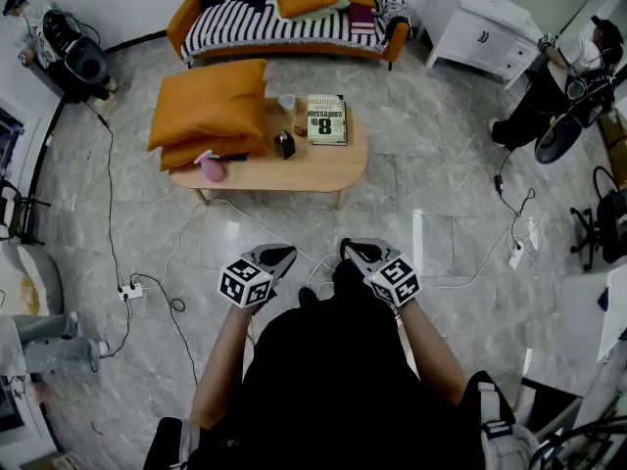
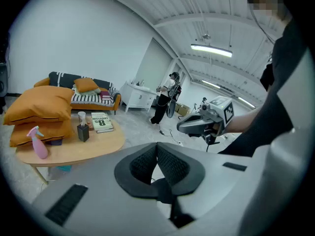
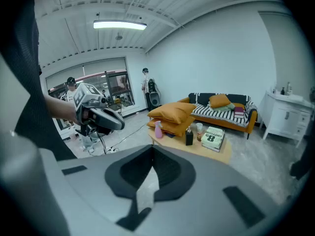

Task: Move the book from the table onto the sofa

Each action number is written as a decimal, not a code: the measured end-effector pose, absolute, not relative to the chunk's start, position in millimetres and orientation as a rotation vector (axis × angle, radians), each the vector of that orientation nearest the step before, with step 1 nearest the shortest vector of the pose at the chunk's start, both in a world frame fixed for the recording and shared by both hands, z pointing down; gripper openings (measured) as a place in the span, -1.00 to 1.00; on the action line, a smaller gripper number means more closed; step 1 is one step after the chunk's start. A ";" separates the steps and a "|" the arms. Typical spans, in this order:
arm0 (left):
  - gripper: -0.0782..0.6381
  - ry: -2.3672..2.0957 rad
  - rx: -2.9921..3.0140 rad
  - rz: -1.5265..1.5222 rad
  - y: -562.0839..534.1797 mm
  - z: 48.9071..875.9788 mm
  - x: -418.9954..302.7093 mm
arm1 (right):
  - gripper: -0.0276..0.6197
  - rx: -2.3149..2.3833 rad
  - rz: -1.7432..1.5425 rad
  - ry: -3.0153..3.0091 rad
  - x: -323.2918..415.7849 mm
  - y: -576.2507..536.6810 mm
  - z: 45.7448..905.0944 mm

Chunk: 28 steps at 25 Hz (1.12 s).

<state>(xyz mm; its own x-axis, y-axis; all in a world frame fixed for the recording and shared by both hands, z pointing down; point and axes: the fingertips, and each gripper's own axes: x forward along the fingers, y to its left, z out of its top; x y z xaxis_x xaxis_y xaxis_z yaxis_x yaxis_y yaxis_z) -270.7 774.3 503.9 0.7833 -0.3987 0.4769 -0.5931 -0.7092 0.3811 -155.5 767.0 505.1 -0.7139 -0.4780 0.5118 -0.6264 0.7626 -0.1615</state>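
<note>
A pale green book lies flat on the right part of the low wooden table; it also shows as the book and the book. Behind the table stands the orange sofa with a striped cover, seen too as the sofa. My left gripper and right gripper are held side by side in front of the person's body, well short of the table. Both are shut and empty, jaws pointing toward the table.
Two orange cushions, a pink spray bottle, a small dark bottle and a cup share the table. Cables run over the marble floor. A white cabinet and a person are at the right.
</note>
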 end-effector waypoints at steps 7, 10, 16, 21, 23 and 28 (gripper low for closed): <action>-0.75 -0.731 2.443 0.499 781.6 504.3 -271.0 | -0.90 0.833 0.454 -2.507 -157.1 773.0 505.6; -0.75 -0.732 2.444 0.503 782.1 504.9 -272.4 | -0.90 0.836 0.455 -2.507 -158.1 773.2 506.1; -0.75 -0.732 2.441 0.504 786.0 506.9 -271.8 | -0.90 0.824 0.459 -2.509 -160.1 778.1 509.1; -0.75 -0.737 2.432 0.502 791.6 506.2 -272.0 | -0.90 0.809 0.462 -2.496 -160.8 780.2 513.2; -0.75 -0.743 2.421 0.502 794.4 508.7 -274.8 | -0.90 0.803 0.464 -2.496 -162.7 781.8 514.7; -0.75 -0.766 2.390 0.487 800.2 513.9 -278.1 | -0.90 0.838 0.492 -2.490 -156.5 782.3 519.6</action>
